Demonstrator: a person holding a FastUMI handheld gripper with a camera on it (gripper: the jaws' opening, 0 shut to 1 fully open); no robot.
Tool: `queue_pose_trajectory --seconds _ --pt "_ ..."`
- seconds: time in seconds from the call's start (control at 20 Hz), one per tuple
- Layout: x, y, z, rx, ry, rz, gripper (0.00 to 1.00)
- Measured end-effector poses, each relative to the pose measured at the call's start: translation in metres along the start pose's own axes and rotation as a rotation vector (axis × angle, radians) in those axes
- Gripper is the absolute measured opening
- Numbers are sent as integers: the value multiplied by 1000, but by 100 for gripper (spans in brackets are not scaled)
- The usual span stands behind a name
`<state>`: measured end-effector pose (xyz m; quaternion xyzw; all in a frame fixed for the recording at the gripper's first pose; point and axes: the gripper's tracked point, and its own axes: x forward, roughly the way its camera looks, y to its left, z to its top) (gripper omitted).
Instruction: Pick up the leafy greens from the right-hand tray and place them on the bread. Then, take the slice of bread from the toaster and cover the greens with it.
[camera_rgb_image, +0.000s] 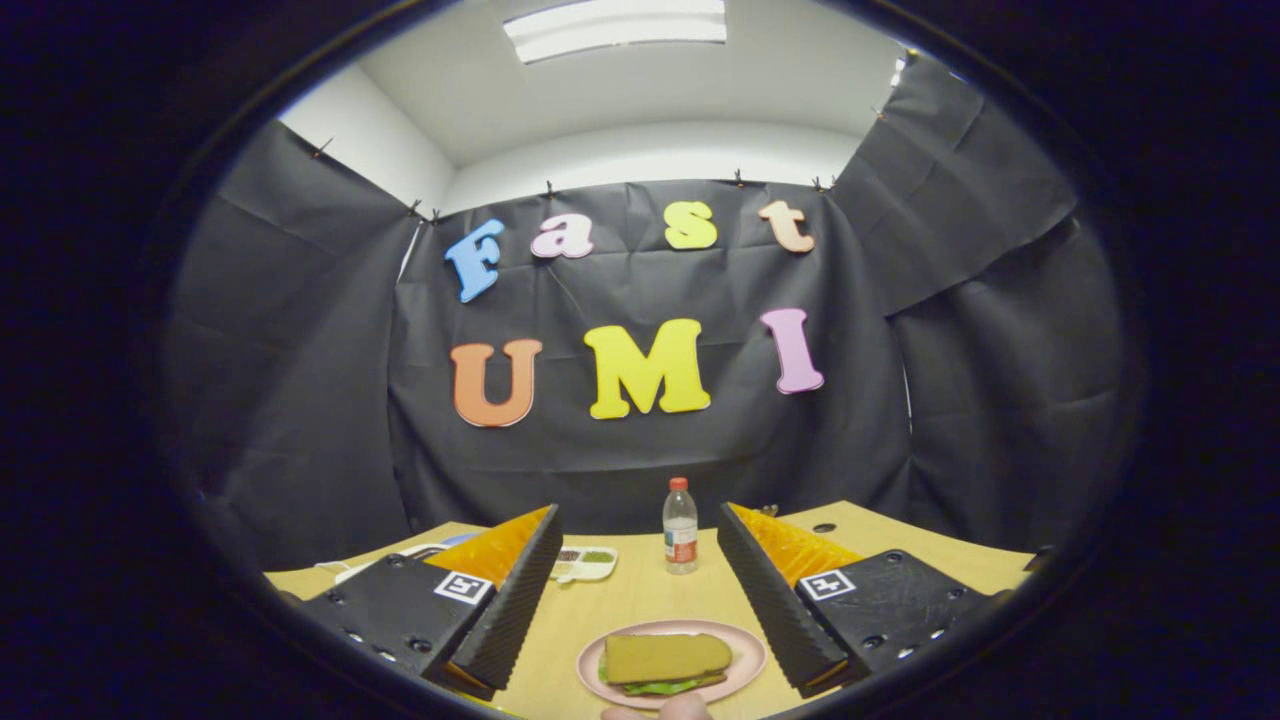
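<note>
The gripper (640, 575) hung with its jaws wide apart, holding nothing. Between its fingers, on a pink plate (745, 655), the bread (667, 655) lay over the greens (660, 686). A bottle (680, 526) stood beyond on the table (630, 595).

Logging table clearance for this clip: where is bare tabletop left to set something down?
Bare table lies between the pink plate with its sandwich and the bottle. The small white tray crowds the far left. The gripper hangs open, jaws flanking the plate.

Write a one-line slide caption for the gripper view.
Open gripper hangs above a finished sandwich on a pink plate, bottle beyond.
</note>
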<state>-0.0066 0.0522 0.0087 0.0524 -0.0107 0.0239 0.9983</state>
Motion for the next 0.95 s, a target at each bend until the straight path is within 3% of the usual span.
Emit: queue_pose_trajectory --seconds 0.55,0.95 --pt "4 -34 13 2 -6 -44 95" --pt "-5 -17 20 -41 -24 -13 95"
